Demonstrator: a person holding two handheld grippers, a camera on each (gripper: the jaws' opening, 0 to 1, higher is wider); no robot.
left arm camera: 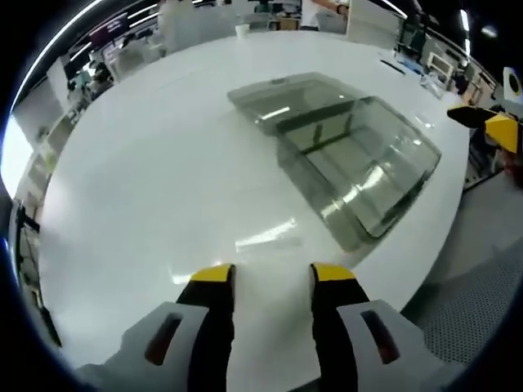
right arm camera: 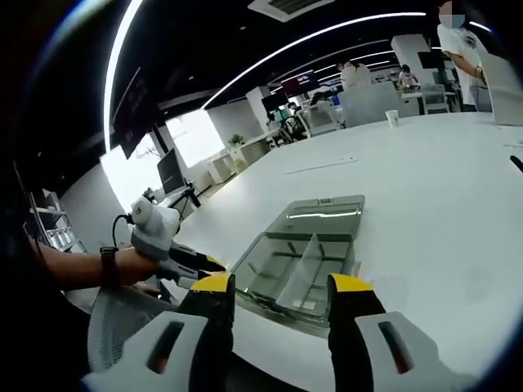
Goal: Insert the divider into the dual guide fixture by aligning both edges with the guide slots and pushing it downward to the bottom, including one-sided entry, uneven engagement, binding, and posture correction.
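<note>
1. Broadly, a white table (left arm camera: 147,163) carries the whole job, with an office behind it.
2. On it rests the clear dual guide fixture (left arm camera: 359,163), a lid-like panel lying beside it.
3. Inside the fixture, the divider (right arm camera: 301,273) already stands between its walls; whether it is fully down I cannot tell.
4. Left gripper (left arm camera: 272,278) and right gripper (right arm camera: 280,286) both hover apart-jawed, holding nothing, so any seating or posture correction remains.

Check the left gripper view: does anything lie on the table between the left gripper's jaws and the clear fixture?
Nothing. In the left gripper view, only bare white table with light reflections separates the left gripper from the clear fixture.
</note>
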